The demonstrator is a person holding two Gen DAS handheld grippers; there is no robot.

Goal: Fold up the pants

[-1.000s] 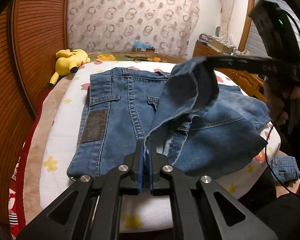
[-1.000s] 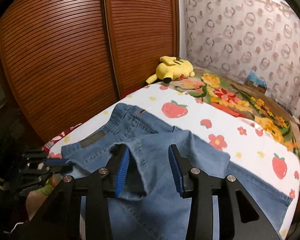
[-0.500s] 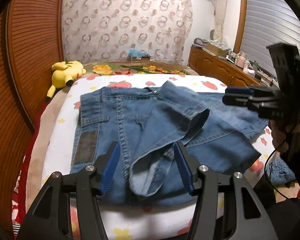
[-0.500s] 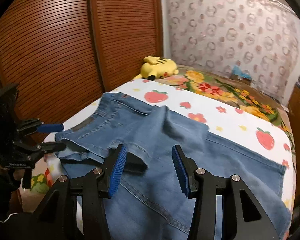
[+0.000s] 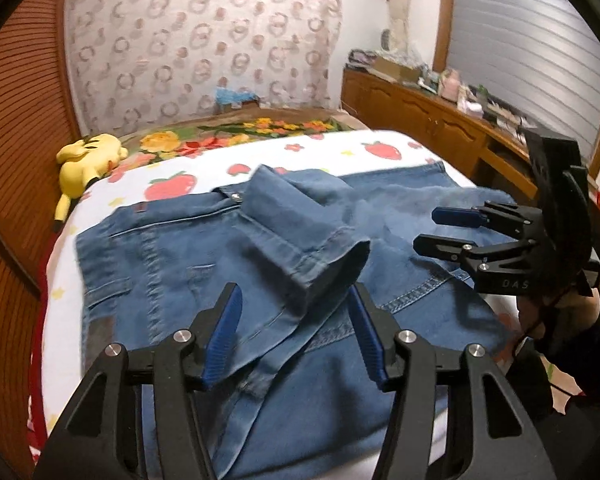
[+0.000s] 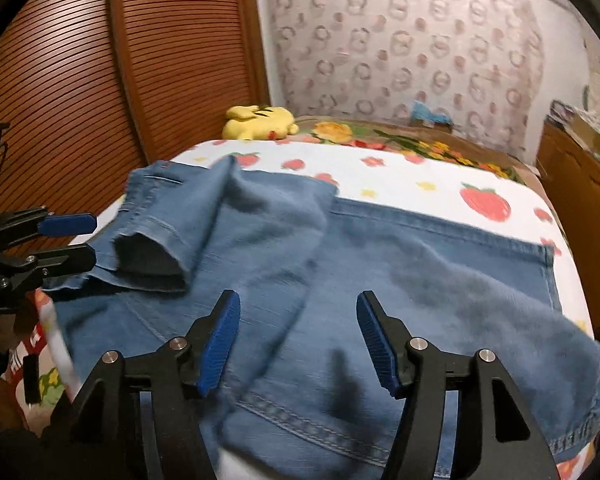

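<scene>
Blue denim pants (image 5: 204, 256) lie on the bed, one leg folded back over the seat. Its cuff (image 5: 332, 264) gapes open just beyond my left gripper (image 5: 294, 300), which hovers open above the denim and grips nothing. In the right wrist view the same cuff (image 6: 152, 256) lies at the left, near my left gripper (image 6: 94, 240). My right gripper (image 6: 298, 304) hangs over the folded pants (image 6: 380, 264); its jaws are opening and nothing is pinched between them. From the left wrist view my right gripper (image 5: 428, 229) stands open at the right edge of the pants.
The bed has a white strawberry-print sheet (image 5: 300, 152) with a flowered blanket behind it. A yellow plush toy (image 5: 88, 160) lies at the far left corner. Slatted wooden doors (image 6: 60, 80) flank the left side and a wooden dresser (image 5: 420, 120) the right. A hand (image 5: 560, 312) holds the right gripper.
My left gripper let go of the hem, opened and drew back. My right gripper came down, released the raised leg and spread wider. The leg now lies folded on the pants.
</scene>
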